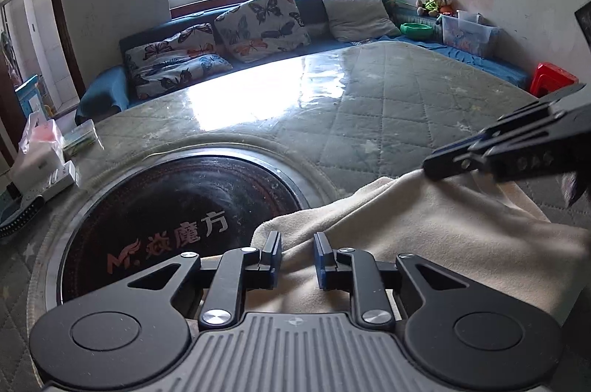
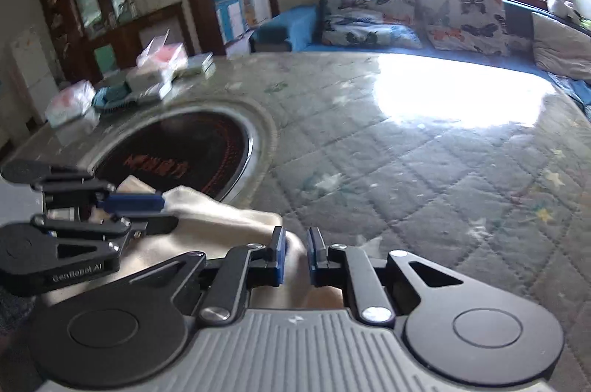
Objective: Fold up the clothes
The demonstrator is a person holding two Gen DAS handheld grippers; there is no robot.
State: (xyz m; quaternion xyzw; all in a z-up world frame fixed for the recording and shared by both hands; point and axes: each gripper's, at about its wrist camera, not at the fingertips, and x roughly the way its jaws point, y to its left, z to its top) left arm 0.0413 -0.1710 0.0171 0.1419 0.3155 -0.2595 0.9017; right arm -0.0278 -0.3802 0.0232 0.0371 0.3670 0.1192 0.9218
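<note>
- A large quilted table (image 1: 388, 104) filled both views, a round dark hotplate (image 1: 177, 207) set into it.
- One cream garment (image 1: 424, 229) lay bunched at the table's near edge, partly over the hotplate, its length running across from one gripper to the other.
- Two grippers worked it. The left gripper (image 1: 297, 257) sat over the garment's left end, jaws slightly apart, cloth between them; whether it gripped, I could not tell.
- The right gripper (image 2: 296, 253) appeared clenched on a fold at the right end.
</note>
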